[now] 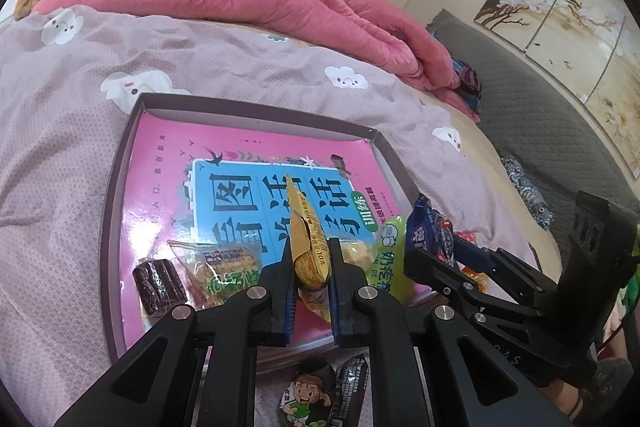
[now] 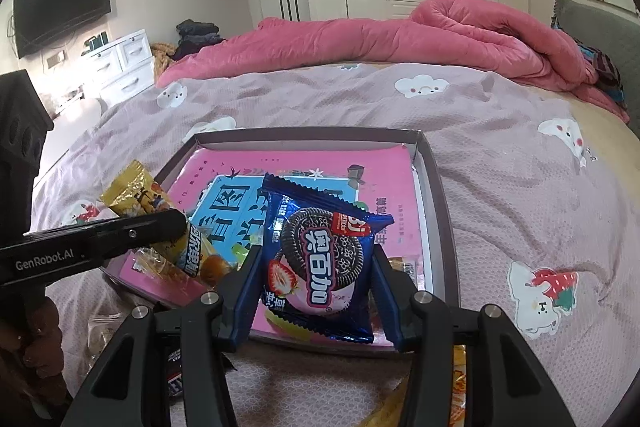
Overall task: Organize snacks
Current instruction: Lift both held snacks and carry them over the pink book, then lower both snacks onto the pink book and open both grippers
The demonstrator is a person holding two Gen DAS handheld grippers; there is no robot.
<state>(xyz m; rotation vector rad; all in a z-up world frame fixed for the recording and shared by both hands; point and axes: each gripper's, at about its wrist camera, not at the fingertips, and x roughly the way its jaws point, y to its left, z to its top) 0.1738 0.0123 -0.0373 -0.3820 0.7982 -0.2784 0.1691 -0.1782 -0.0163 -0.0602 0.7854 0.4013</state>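
Observation:
A shallow box [image 1: 120, 163] with a pink and blue printed bottom lies on the bed; it also shows in the right wrist view [image 2: 436, 183]. My left gripper [image 1: 311, 255] is shut on a gold snack packet [image 1: 306, 243], held edge-up above the box's near part. My right gripper [image 2: 316, 259] is shut on a blue Oreo packet [image 2: 320, 259], held over the box's near edge; it shows at the right of the left wrist view [image 1: 432, 235]. In the box lie a dark brown wrapped sweet [image 1: 158, 285], a clear packet with green print [image 1: 224, 271] and a light green packet [image 1: 390, 255].
A pink quilt [image 1: 248, 3] is bunched at the far side of the bed. A dark cartoon-print packet [image 1: 320, 395] lies on the sheet in front of the box. More packets [image 2: 456, 387] lie on the sheet below my right gripper. A grey headboard [image 1: 540, 123] is to the right.

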